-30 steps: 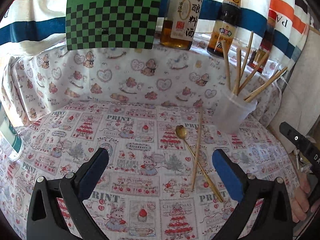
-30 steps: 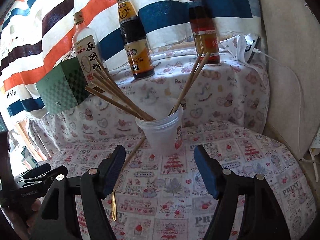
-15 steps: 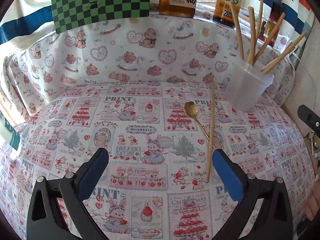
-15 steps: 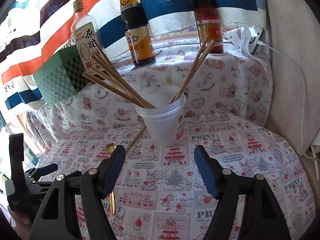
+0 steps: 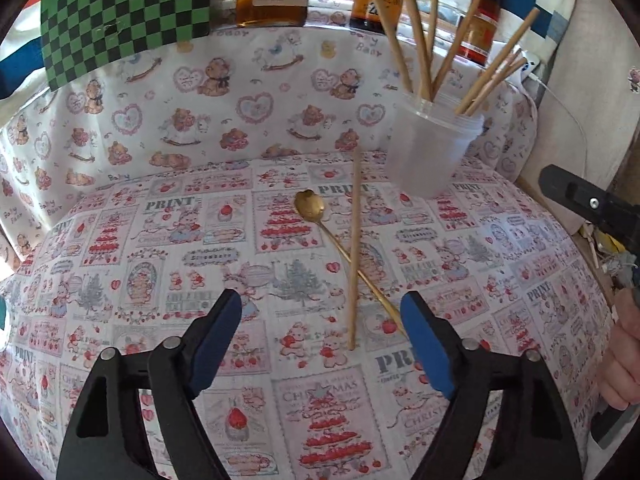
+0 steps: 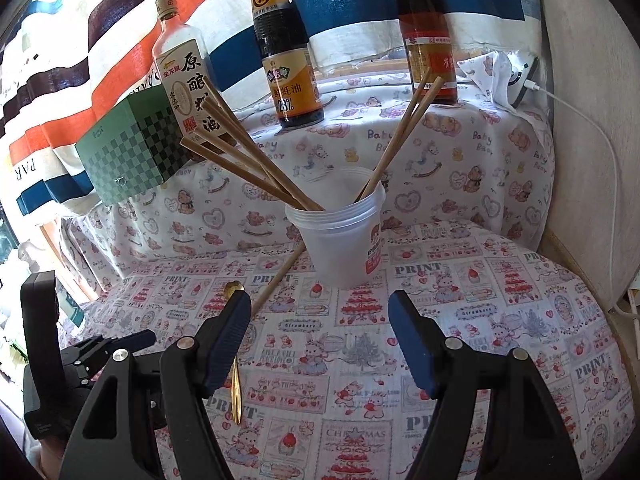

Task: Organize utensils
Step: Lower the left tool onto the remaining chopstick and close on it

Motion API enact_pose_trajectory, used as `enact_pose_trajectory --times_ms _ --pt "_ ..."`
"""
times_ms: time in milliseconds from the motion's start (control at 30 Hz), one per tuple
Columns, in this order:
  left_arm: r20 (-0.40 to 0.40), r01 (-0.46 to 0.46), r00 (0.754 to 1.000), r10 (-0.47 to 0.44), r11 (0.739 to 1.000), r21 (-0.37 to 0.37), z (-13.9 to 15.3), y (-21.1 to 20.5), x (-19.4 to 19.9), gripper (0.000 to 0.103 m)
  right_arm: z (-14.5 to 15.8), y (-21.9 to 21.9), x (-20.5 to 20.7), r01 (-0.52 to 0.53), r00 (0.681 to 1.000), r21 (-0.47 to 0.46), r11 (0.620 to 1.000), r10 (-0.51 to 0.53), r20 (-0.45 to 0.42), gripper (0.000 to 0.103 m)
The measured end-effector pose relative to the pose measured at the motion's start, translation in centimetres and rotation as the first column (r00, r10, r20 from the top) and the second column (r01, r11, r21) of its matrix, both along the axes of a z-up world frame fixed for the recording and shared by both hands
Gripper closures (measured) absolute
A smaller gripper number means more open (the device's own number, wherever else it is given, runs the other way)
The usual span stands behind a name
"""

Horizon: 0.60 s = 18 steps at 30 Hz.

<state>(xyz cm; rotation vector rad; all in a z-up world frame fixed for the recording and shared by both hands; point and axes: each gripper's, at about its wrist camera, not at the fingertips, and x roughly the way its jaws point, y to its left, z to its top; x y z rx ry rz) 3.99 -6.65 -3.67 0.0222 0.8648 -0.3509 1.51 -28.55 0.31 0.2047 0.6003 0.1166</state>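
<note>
A loose wooden chopstick lies on the printed cloth, crossing over a gold spoon. Its near end rests between the fingers of my left gripper, whose jaws are closing but touch nothing. A translucent plastic cup with several chopsticks standing in it sits behind them at the right. In the right wrist view the cup stands ahead of my right gripper, which is open and empty. The loose chopstick and the spoon show partly behind its left finger.
Three sauce bottles and a green checkered box stand on the raised ledge behind. A white cable runs down the right wall. A hand holds the right gripper at the table's right edge.
The left gripper has moved down and forward towards the loose chopstick, and its fingers have come closer together. The right gripper has stayed in place.
</note>
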Motion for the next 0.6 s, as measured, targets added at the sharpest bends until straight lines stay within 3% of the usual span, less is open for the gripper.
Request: enact_pose_trajectory --times_ms 167,267,333,400,600 --pt "-0.055 0.052 0.997 -0.052 0.999 -0.007 -0.6 -1.0 -0.1 0.053 -0.1 -0.1 0.1 -0.002 1.0 0.016 1.0 0.002 -0.019 0.03" --pt "-0.109 0.046 0.993 -0.051 0.998 -0.048 -1.2 -0.6 0.5 0.062 -0.1 0.0 0.1 -0.012 1.0 0.019 1.0 0.012 -0.023 0.03" --pt "-0.142 0.044 0.988 -0.056 0.996 -0.081 -1.6 -0.4 1.0 0.073 -0.2 0.1 0.1 -0.007 1.0 0.006 1.0 0.007 -0.02 0.03" --pt "-0.143 0.045 0.988 -0.055 0.997 -0.069 -2.0 -0.5 1.1 0.085 -0.3 0.2 0.2 -0.01 1.0 0.003 1.0 0.01 -0.022 0.03" --pt "-0.135 0.071 0.988 -0.076 0.996 -0.045 -2.2 -0.7 1.1 0.09 -0.3 0.5 0.1 -0.02 1.0 -0.015 1.0 0.02 -0.016 0.03"
